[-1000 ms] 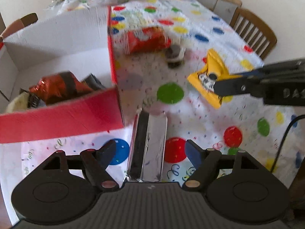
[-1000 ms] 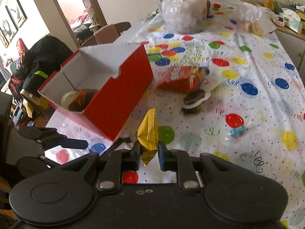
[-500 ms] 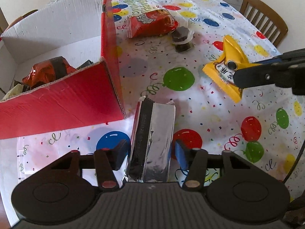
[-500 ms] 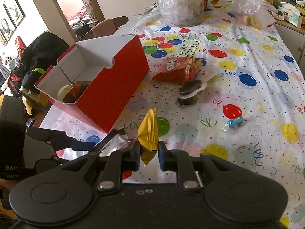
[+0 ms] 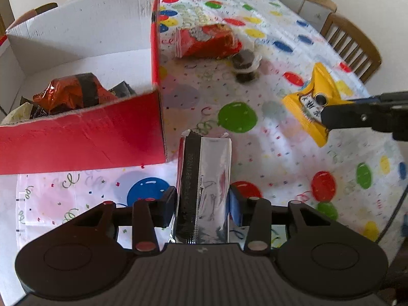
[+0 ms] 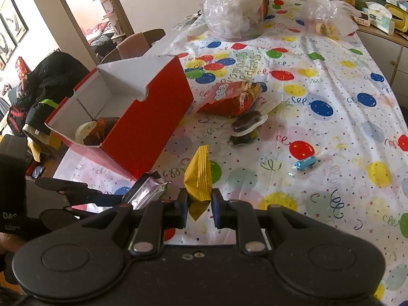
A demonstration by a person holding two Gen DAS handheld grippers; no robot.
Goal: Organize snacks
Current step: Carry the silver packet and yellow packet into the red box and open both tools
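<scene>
A dining room: a long table [image 6: 331,81] under a white cloth printed with coloured balloons, wooden chairs at its edges, a doorway and a framed picture off to the left.

The left tongs [image 5: 202,204] are clamped on a silver foil snack packet [image 5: 204,178], which stands lengthwise between the fingers, with a dark seam strip running up its left side; the pads press against both its flanks. The packet's far end reaches towards the near corner of the red cardboard box [image 5: 84,137]. In the right wrist view the same packet [image 6: 145,191] shows pinched by the left tongs [image 6: 122,199] just beside the box's front corner.

The right tongs [image 6: 200,204] are clamped on a yellow snack packet [image 6: 199,176], gripped at its lower end so that the crimped top stands upright above the fingers. From the left wrist view this yellow packet [image 5: 313,102] hangs above the cloth, well to the right of the box.

The box [image 6: 142,117] is open, white inside, and holds an orange foil wrapper [image 5: 68,91] with other dark and pale packets beside it. Beyond, on the cloth, lie a red crisp bag [image 6: 229,97], a clear-wrapped dark biscuit pack [image 6: 247,127] just in front of it, and a small blue wrapped sweet [image 6: 304,164] farther right. Clear plastic bags [image 6: 234,10] sit at the far end.
</scene>
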